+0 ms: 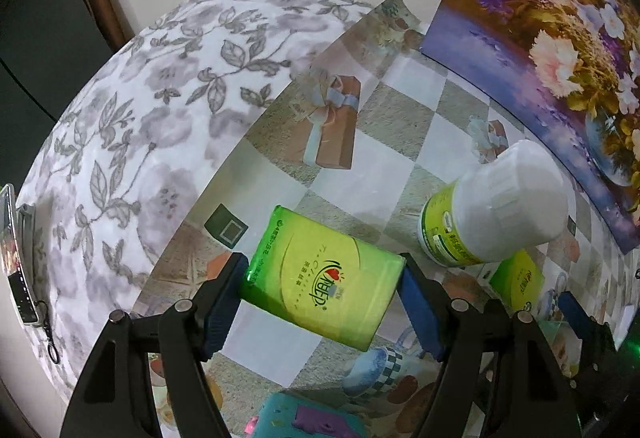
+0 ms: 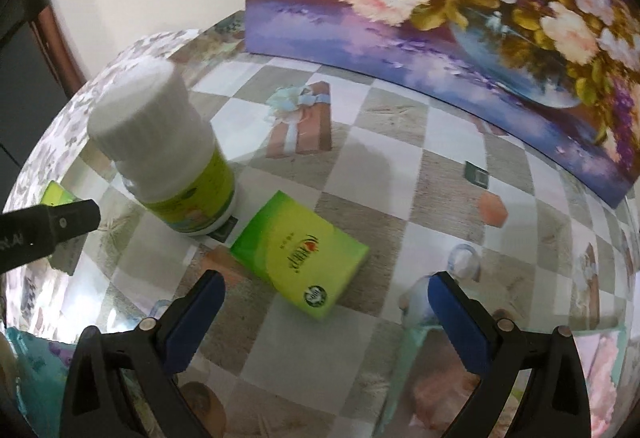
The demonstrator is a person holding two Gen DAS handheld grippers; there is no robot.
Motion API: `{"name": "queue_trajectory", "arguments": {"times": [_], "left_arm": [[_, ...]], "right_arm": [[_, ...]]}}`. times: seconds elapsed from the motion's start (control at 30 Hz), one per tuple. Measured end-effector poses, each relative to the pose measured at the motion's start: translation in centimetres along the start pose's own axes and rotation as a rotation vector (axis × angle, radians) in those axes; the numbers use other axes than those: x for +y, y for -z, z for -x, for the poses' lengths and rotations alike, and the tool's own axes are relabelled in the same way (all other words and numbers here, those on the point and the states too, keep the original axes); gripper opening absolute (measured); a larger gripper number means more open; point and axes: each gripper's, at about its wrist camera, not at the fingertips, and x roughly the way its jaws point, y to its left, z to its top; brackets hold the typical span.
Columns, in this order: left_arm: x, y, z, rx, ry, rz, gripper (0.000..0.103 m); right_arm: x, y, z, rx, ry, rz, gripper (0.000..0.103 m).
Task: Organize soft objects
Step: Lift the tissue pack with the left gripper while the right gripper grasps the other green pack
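Note:
A green tissue pack point(image 1: 320, 278) sits tilted between the blue pads point(image 1: 224, 294) of my left gripper point(image 1: 322, 266), which is shut on its two short sides and holds it above the tabletop. A second green tissue pack point(image 2: 300, 254) lies flat on the checked table cover point(image 2: 400, 157), just ahead of my right gripper point(image 2: 327, 280), whose jaws stand wide apart without touching it. That pack also shows in the left wrist view point(image 1: 516, 280). A white paper roll in a green wrapper point(image 2: 160, 141) stands upright to the left of it.
A large flower painting point(image 2: 440, 17) leans against the wall at the back. A grey floral cloth point(image 1: 140, 117) covers the surface left of the table. A teal object point(image 1: 312, 418) lies near the front edge. A small device with a strap point(image 1: 20, 258) lies far left.

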Motion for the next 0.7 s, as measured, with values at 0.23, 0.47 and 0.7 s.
{"name": "queue_trajectory", "arguments": {"times": [0.23,0.47,0.7], "left_arm": [[0.1,-0.1,0.1,-0.004,0.018,0.006,0.076],[-0.2,-0.1,0.0,-0.002,0.025,-0.006,0.076],[-0.3,-0.1,0.1,-0.004,0.029,-0.010,0.076]], "right_arm": [[0.1,-0.6,-1.4,0.019,-0.010,-0.015,0.102],[0.2,-0.8,-2.1,0.030,-0.046,-0.016,0.082],[0.4,-0.6,-2.1,0.028,-0.055,-0.009,0.072]]}}
